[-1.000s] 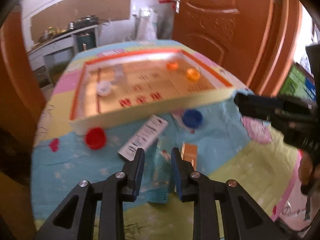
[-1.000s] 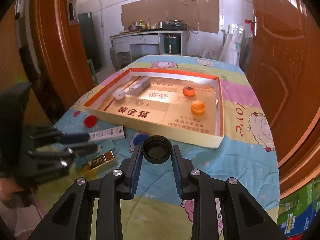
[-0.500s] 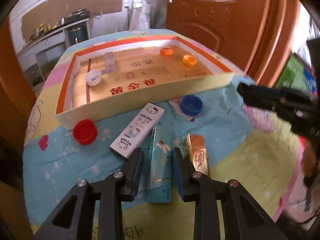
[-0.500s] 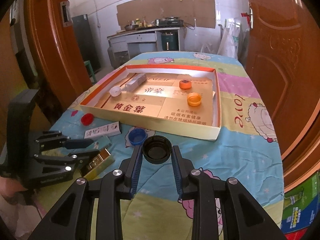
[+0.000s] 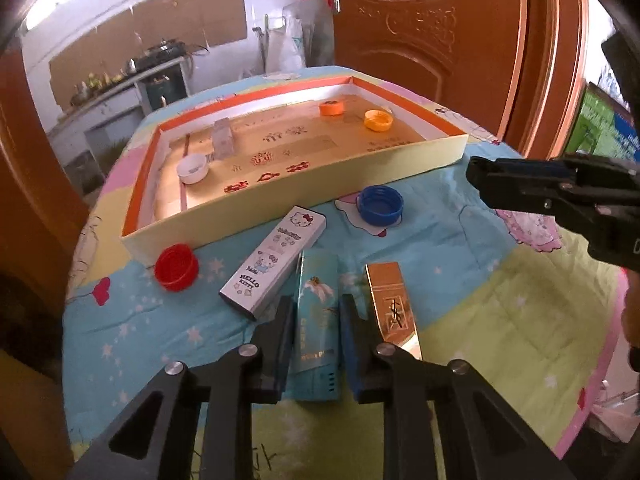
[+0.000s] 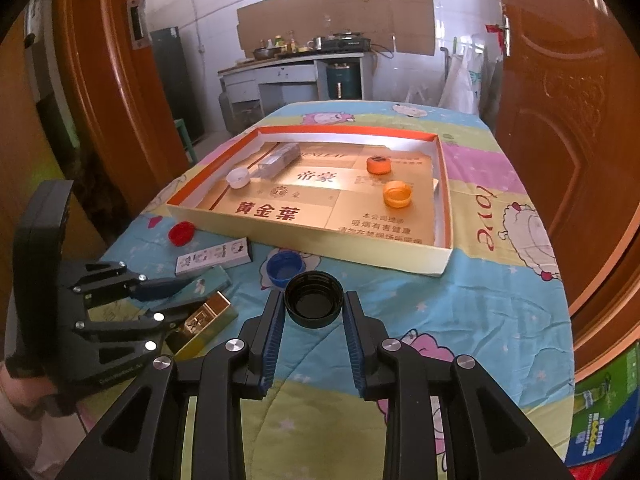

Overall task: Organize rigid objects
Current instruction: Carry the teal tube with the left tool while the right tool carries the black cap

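**Black cap pinched, teal box straddled**

Black, ribbed and open side up, the bottle cap (image 6: 314, 299) is sitting clamped in the right gripper (image 6: 314, 316), low centre of frame. The left gripper (image 5: 316, 334) is straddling a teal box (image 5: 317, 320) lying flat; whether its fingers are touching is unclear. A gold box (image 5: 394, 312) and Hello Kitty box (image 5: 276, 258) are crowding either side, below the tray (image 5: 304, 194).

Brown door (image 6: 560, 128), kitchen counter (image 6: 296, 68) (cluttered), cartoon tablecloth (image 6: 460, 300).
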`<state>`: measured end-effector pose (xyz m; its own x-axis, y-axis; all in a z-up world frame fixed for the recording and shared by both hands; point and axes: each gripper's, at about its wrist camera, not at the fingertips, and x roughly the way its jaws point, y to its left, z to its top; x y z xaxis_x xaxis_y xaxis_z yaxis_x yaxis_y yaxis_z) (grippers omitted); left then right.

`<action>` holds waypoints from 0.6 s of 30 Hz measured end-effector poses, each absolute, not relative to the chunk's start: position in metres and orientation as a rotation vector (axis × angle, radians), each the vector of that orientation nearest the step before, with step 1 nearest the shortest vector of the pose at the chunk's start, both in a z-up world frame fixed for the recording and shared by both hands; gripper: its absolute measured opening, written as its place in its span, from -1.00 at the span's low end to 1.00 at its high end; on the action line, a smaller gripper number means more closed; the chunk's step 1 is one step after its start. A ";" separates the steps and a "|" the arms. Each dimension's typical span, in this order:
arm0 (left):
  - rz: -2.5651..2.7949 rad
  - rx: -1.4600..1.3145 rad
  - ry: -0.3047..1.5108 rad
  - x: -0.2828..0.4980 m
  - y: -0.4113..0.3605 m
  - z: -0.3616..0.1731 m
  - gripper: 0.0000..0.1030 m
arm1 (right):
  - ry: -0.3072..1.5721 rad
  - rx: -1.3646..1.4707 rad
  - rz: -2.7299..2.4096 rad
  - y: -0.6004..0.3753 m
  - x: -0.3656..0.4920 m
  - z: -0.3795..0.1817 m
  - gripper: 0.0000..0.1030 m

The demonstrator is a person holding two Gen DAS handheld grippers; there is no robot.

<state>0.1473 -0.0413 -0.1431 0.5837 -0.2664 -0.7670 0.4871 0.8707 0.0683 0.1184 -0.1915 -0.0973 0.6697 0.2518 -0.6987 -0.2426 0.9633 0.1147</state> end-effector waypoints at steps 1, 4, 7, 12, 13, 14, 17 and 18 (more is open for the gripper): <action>-0.434 0.295 0.827 0.145 -0.043 -0.143 -0.56 | 0.789 0.010 0.279 -0.191 0.118 -0.097 -0.41; -0.423 0.275 0.806 0.141 -0.040 -0.141 -0.57 | 0.787 0.004 0.285 -0.188 0.116 -0.097 -0.41; -0.431 0.215 0.791 0.140 -0.032 -0.134 -0.57 | 0.783 0.001 0.289 -0.187 0.115 -0.095 -0.41; -0.442 0.174 0.784 0.135 -0.026 -0.125 -0.57 | 0.775 0.001 0.291 -0.186 0.114 -0.091 -0.41; -0.441 0.168 0.776 0.134 -0.025 -0.120 -0.57 | 0.773 -0.001 0.292 -0.185 0.114 -0.091 -0.41; -0.440 0.164 0.771 0.133 -0.024 -0.117 -0.57 | 0.772 -0.003 0.293 -0.185 0.115 -0.090 -0.41; -0.443 0.130 0.754 0.134 -0.022 -0.104 -0.56 | 0.763 -0.013 0.296 -0.183 0.116 -0.084 -0.41; -0.447 0.113 0.750 0.136 -0.020 -0.099 -0.56 | 0.759 -0.019 0.297 -0.183 0.117 -0.082 -0.41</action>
